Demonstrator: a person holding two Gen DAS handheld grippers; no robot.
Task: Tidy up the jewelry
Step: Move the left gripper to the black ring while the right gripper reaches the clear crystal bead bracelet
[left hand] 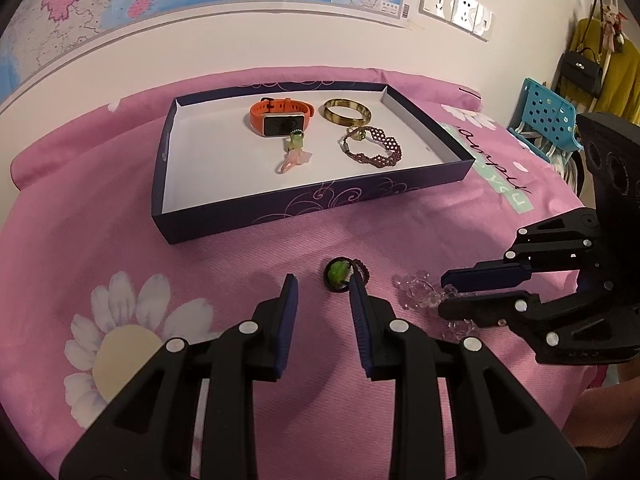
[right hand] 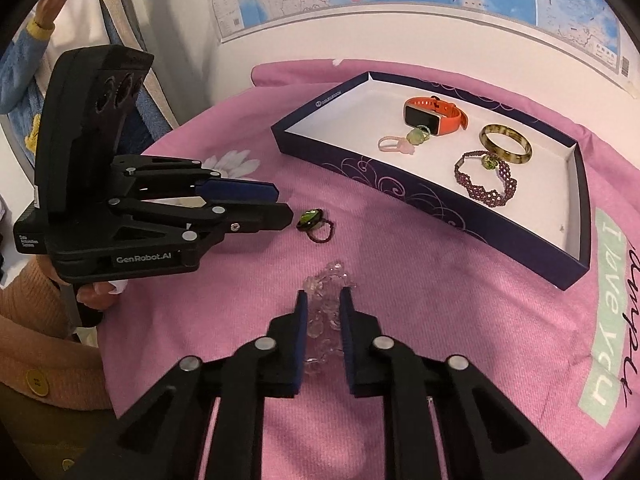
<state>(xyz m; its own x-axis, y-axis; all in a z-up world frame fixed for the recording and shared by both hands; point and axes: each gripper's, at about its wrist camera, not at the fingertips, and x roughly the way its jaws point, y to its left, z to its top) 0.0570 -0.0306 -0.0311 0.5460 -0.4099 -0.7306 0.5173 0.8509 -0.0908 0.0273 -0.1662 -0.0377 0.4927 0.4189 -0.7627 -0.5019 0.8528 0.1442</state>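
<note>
Lying between the pads of the right hand-held gripper (right hand: 323, 296), the clear bead bracelet (right hand: 326, 280) is being clamped. A green ring (left hand: 339, 274) is being approached by the left hand-held gripper (left hand: 323, 286), jaws apart.

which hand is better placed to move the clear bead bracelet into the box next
Right. The right tool is already closed around the clear bead bracelet on the pink cloth. The left tool is empty, beside the green ring.

Home bedroom: floral bedspread (left hand: 120, 264), hanging handbag (left hand: 580, 70).
</note>
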